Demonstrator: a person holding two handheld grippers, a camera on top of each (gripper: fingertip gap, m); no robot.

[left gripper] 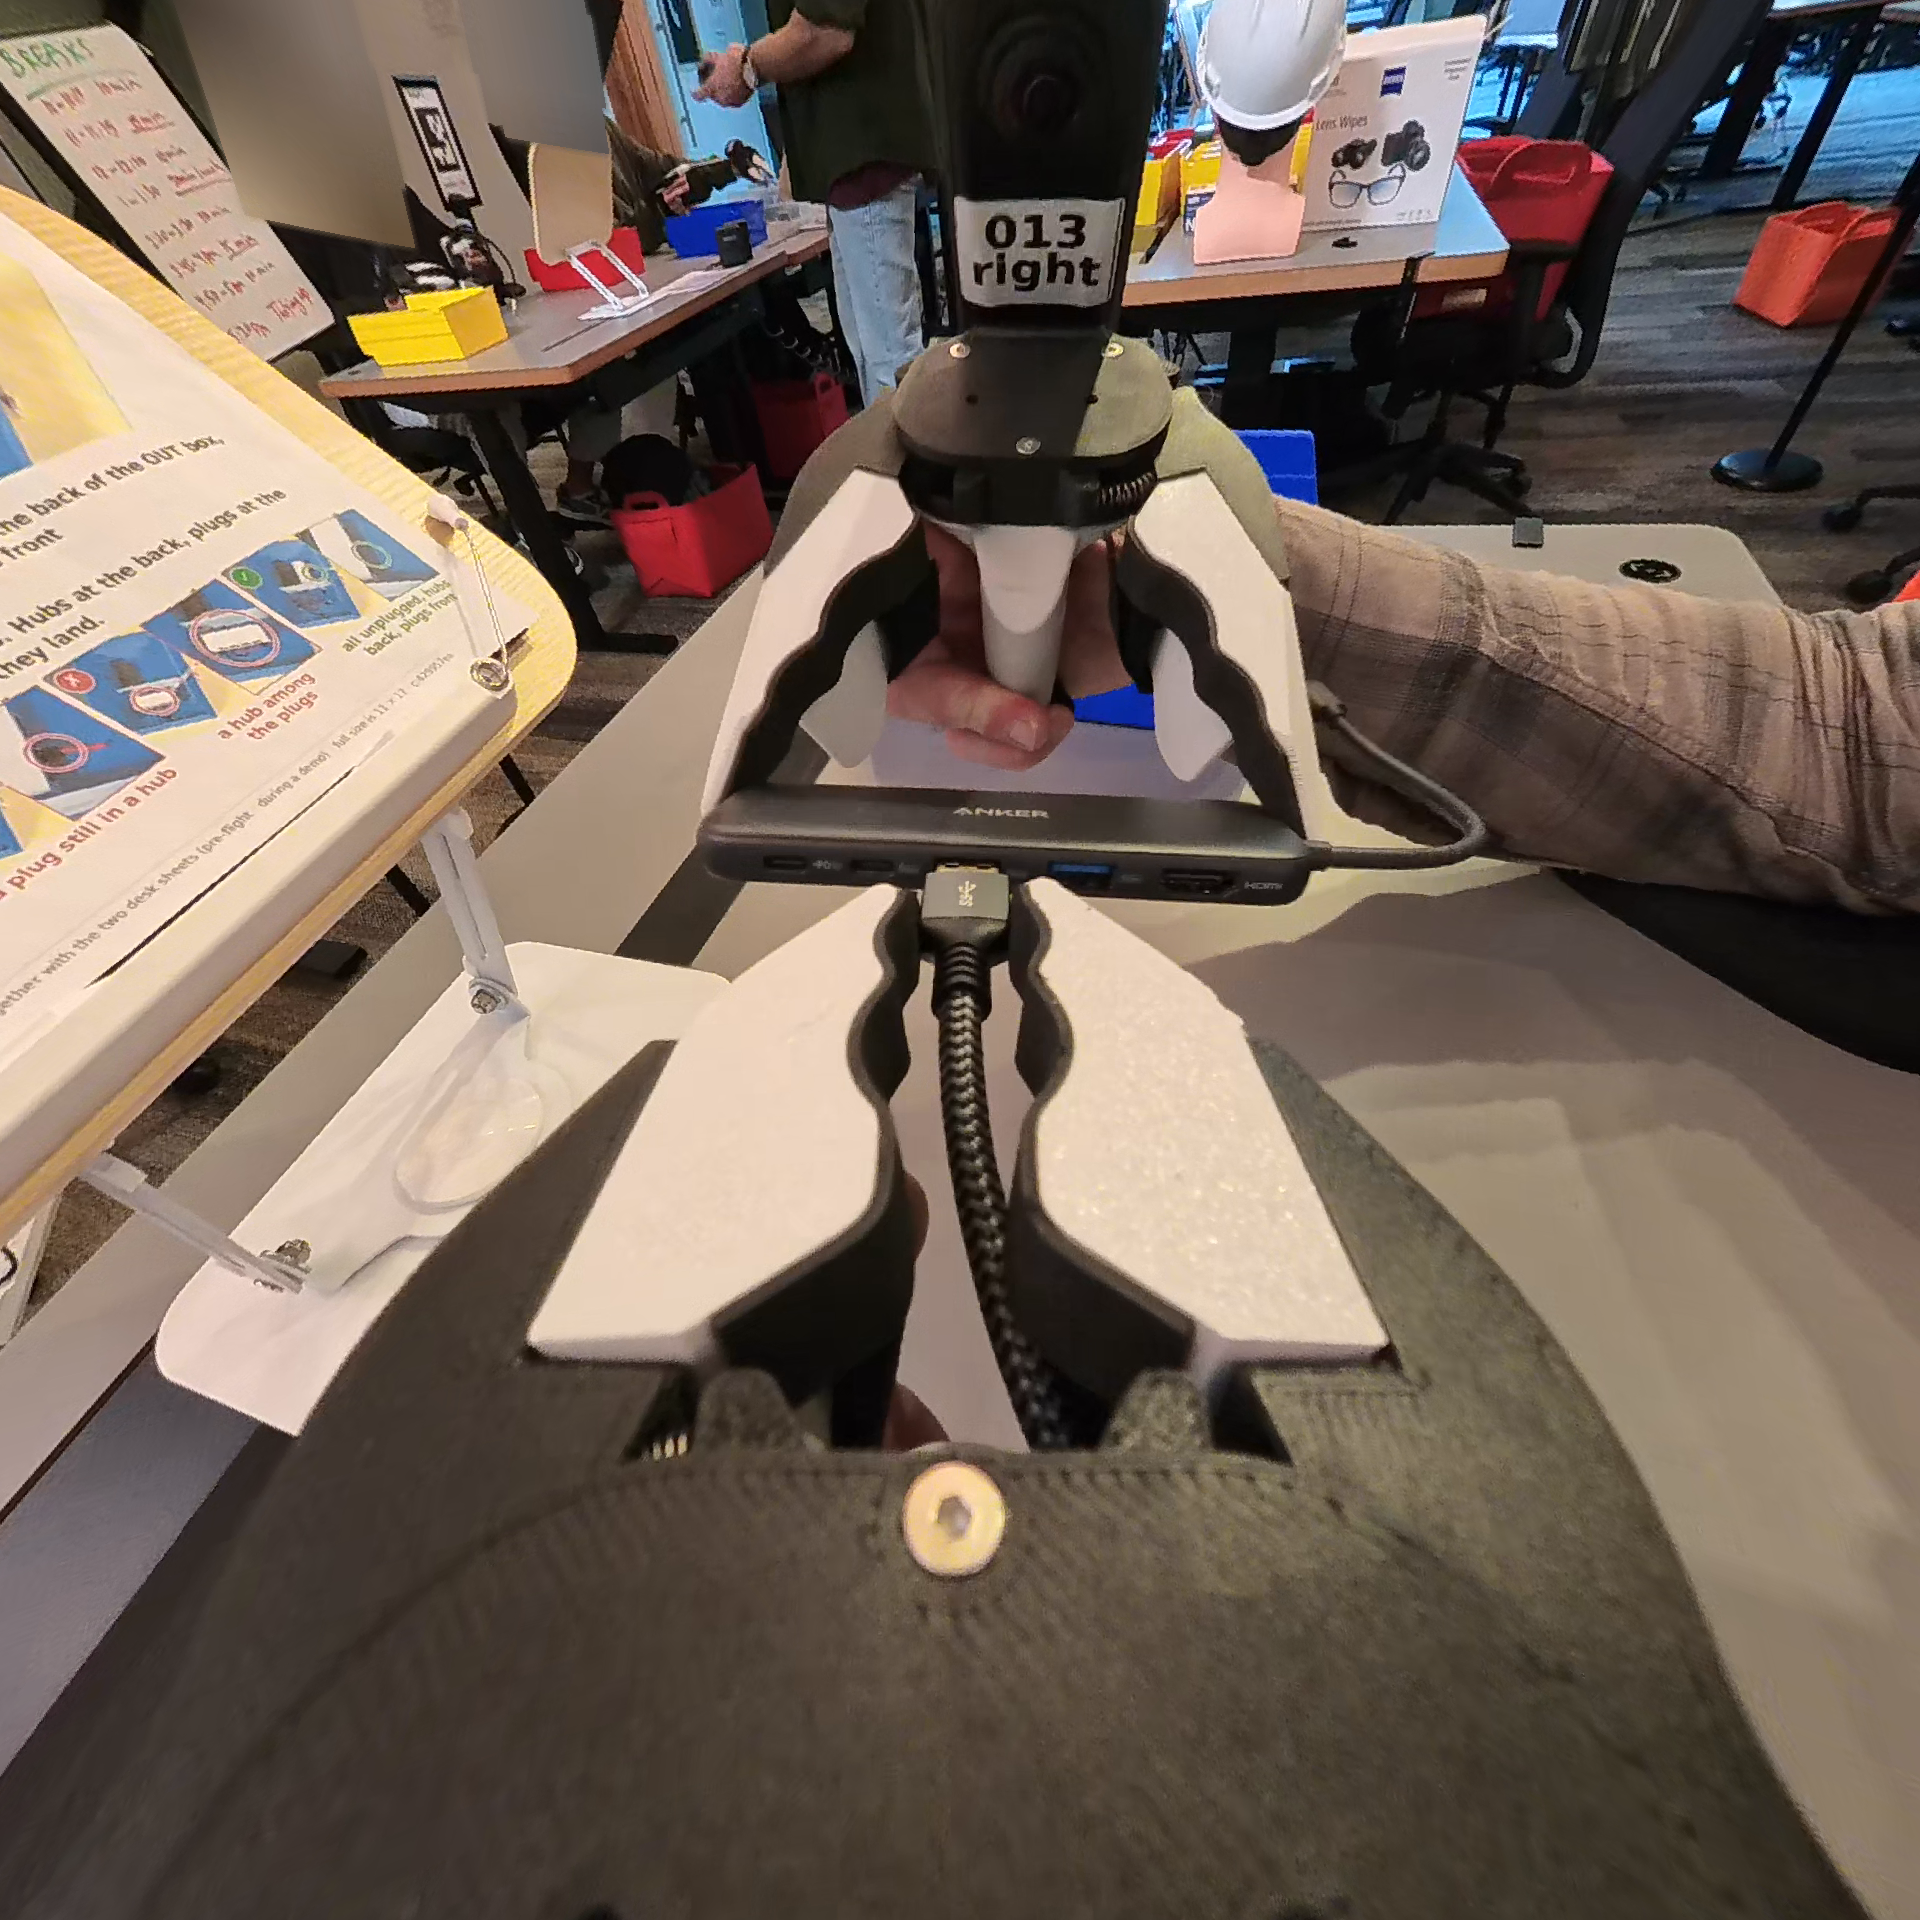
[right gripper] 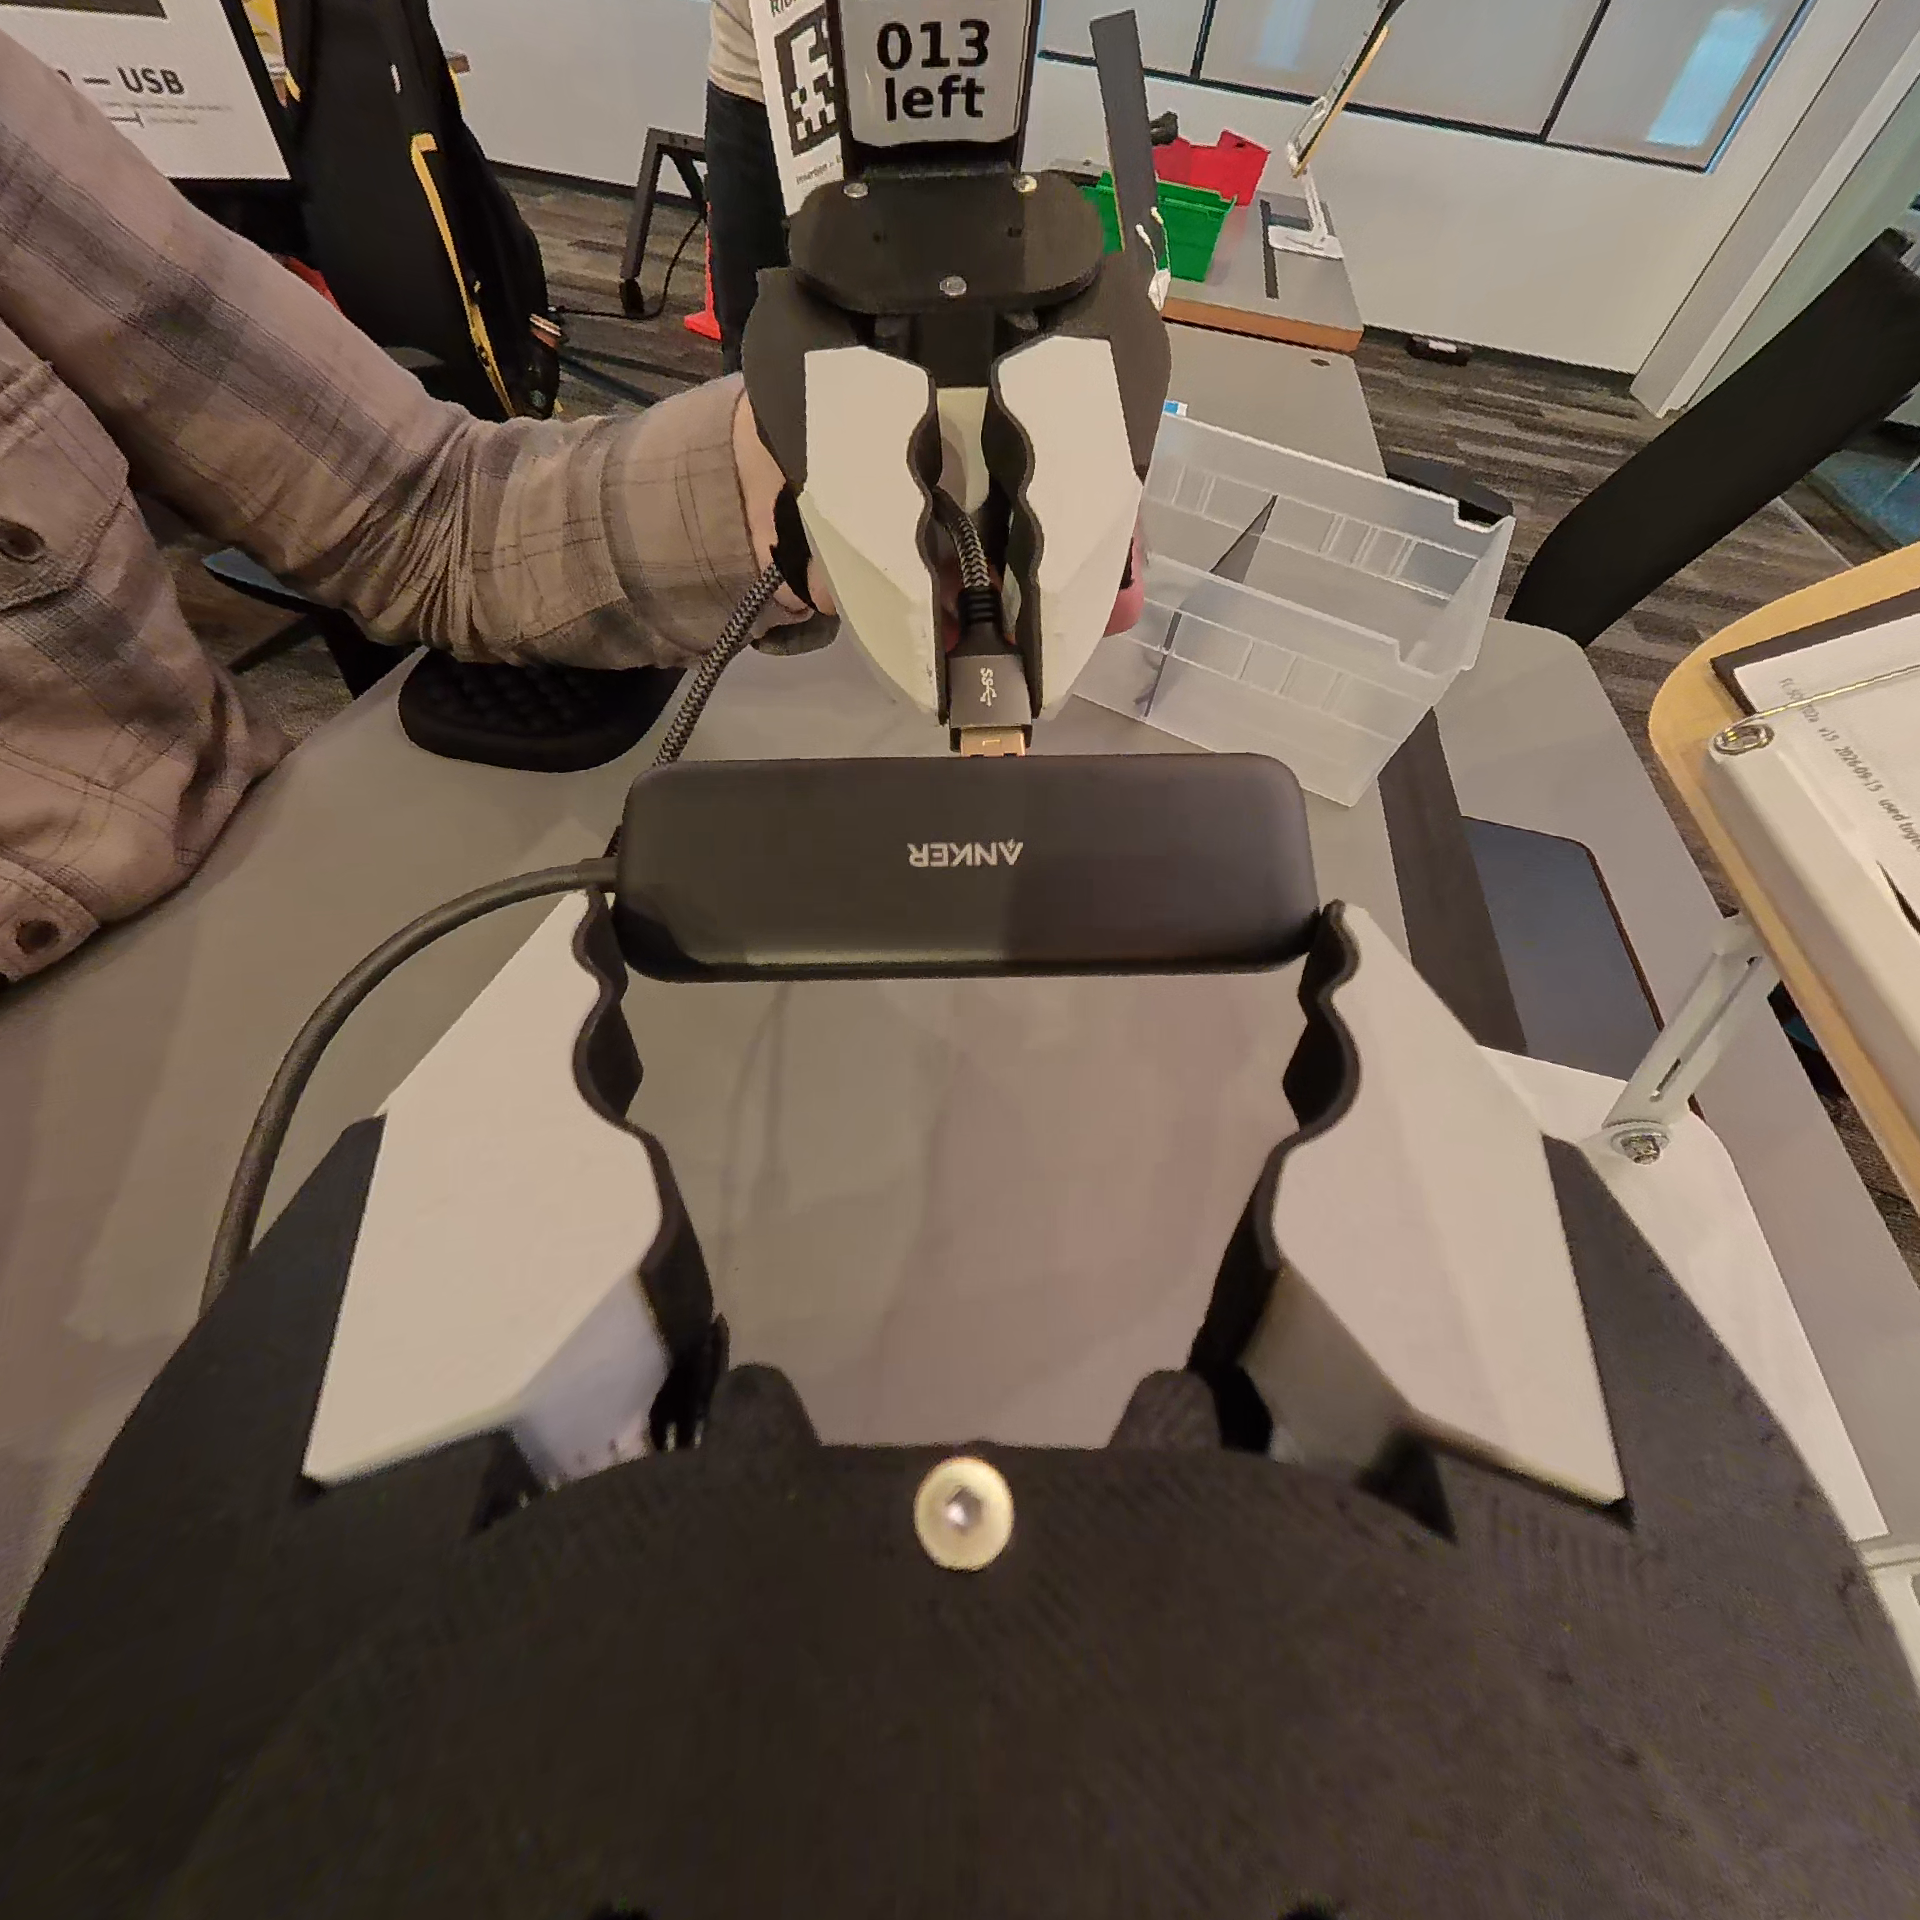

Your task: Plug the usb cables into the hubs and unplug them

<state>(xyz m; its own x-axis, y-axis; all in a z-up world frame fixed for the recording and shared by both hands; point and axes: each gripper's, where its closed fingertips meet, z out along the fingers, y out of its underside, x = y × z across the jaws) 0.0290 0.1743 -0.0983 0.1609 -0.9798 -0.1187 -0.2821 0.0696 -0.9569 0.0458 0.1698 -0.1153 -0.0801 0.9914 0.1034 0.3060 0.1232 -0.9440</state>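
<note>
busy workshop room w/ desks, coloured bins and ppl standing in the bg; work happens above a grey table [right gripper: 156,1039]. a tilted board w/ an instruction sheet [left gripper: 208,582] stands at one side, and a clear divided bin [right gripper: 1299,613] sits on the table behind the left gripper.

right gripper [right gripper: 961,935] has its jaws spread wide, clamped on the two short ends of the dark usb hub [right gripper: 961,862], held up off the table w/ the port side facing the other gripper. the hub's own lead [right gripper: 312,1039] trails off to one side.

left gripper [left gripper: 961,914] has jaws narrow, pinched on the braided usb cable [left gripper: 971,1091] just behind its plug [left gripper: 966,894]. in the right wrist view the gold metal tip [right gripper: 987,741] shows just short of the hub edge; the left wrist view has it right at a middle port. looks like it's at the mouth or barely in, can't tell how deep.

judgement: mid-insertion or just pulled out, can't tell which.

risks: if the plug is tilted vs the port it could jam on the rim. hub is only gripped at its ends, so a hard push might pivot or slip it. the plug could slide back btw the pads since the grip sits on its rear and the cable.
</note>
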